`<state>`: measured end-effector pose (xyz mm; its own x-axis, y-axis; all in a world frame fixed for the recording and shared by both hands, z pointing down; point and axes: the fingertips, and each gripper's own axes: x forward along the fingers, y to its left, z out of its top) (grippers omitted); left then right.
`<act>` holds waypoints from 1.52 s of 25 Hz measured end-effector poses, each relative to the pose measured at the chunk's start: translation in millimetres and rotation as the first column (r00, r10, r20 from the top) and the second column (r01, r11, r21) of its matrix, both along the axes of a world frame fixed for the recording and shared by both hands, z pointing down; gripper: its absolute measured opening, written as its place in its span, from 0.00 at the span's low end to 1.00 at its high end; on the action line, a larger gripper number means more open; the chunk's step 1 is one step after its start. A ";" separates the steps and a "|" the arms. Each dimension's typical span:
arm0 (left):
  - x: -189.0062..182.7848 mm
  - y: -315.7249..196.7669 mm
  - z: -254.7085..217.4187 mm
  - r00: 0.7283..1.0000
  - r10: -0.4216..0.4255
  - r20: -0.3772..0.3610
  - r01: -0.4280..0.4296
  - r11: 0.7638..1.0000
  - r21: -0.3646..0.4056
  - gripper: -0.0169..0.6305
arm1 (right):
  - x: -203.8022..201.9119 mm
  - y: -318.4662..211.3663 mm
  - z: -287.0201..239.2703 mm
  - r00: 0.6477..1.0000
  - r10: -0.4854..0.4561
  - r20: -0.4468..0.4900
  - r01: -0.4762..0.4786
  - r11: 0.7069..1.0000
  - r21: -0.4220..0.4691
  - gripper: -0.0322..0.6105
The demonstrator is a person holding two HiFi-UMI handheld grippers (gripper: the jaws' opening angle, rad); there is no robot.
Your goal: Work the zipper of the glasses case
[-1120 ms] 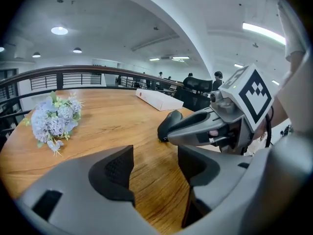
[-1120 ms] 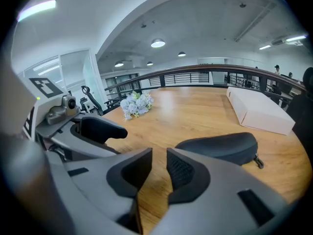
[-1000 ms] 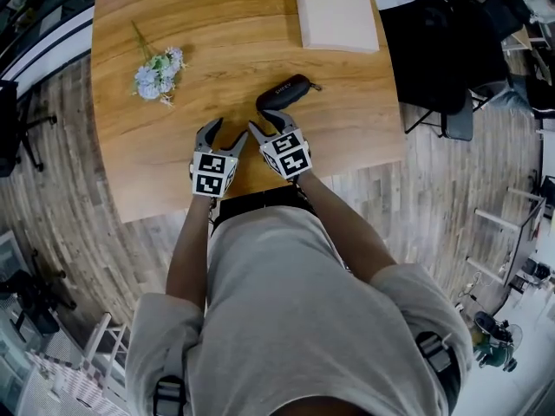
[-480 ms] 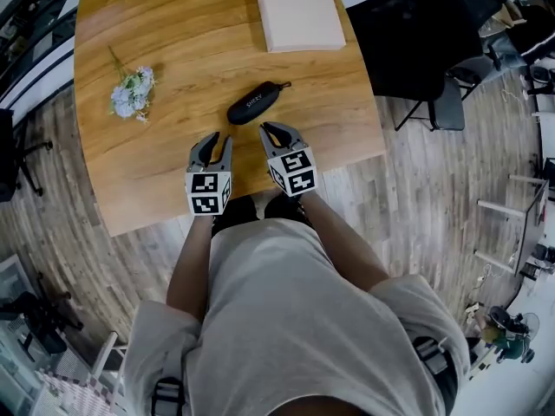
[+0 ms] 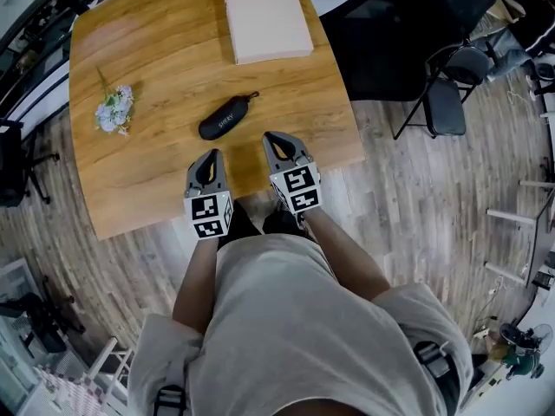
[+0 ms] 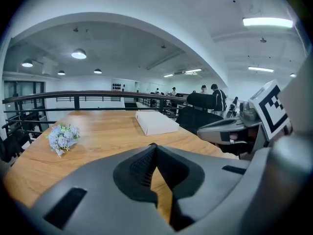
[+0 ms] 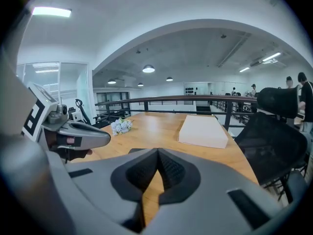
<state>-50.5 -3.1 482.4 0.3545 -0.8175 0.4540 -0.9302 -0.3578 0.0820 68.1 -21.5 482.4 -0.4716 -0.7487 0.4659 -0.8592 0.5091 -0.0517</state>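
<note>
- Black and slim, the glasses case [image 5: 228, 116] lies flat on the wooden table [image 5: 156, 163] in the head view, apart from both tools.
  - Its long axis runs on a slant, from a blunt end low on the left to the zipper pull [image 5: 253, 95] high on the right, toward the pale box [image 5: 267, 20].
  - The left gripper [image 5: 214, 154] and the right gripper [image 5: 272, 138] sit side by side at the table's near edge, both pointing up the table. The case lies just ahead of the gap between them, a little to the left.
  - I judge the left tips nearer the blunt end and the right tips nearer the pull end.
  - The shell looks shut. How far the zipper is run is too small to tell, so the scene fits a case waiting to be worked as well as one set down after.
- In the left gripper view, the left gripper [image 6: 153, 145] has just been closing, and its jaws now meet at the tips with nothing between them.
  - The case is not seen here, and the tool's own body covers the near table.
  - The flowers [image 6: 62, 137] lie to the left, and the right gripper [image 6: 230, 126] stands close on the right.
- In the right gripper view, the right gripper [image 7: 157, 151] has likewise just been closing, and its tips touch with nothing held.
  - No case shows here either, only the box [image 7: 203, 130] ahead and the left gripper [image 7: 78, 131] alongside.
</note>
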 end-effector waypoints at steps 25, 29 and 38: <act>23.2 -8.1 -193.6 0.987 -0.158 -0.011 0.151 0.917 0.369 0.06 | 42.4 -11.6 -209.8 0.981 -0.103 0.164 0.026 0.909 0.417 0.09; 18.1 -15.9 -195.0 0.988 -0.150 -0.028 0.150 0.916 0.372 0.06 | 42.4 -18.1 -211.3 0.983 -0.089 0.160 0.014 0.906 0.424 0.09; 17.1 -32.7 -191.6 0.992 -0.125 -0.036 0.129 0.918 0.374 0.06 | 41.3 -32.7 -208.4 0.986 -0.050 0.158 -0.022 0.907 0.420 0.09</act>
<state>-33.3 -35.9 290.7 0.2398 -0.9654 0.1024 -0.9696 -0.2433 -0.0240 109.4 -54.2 274.0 -0.5256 -0.8503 0.0274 -0.8497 0.5263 0.0318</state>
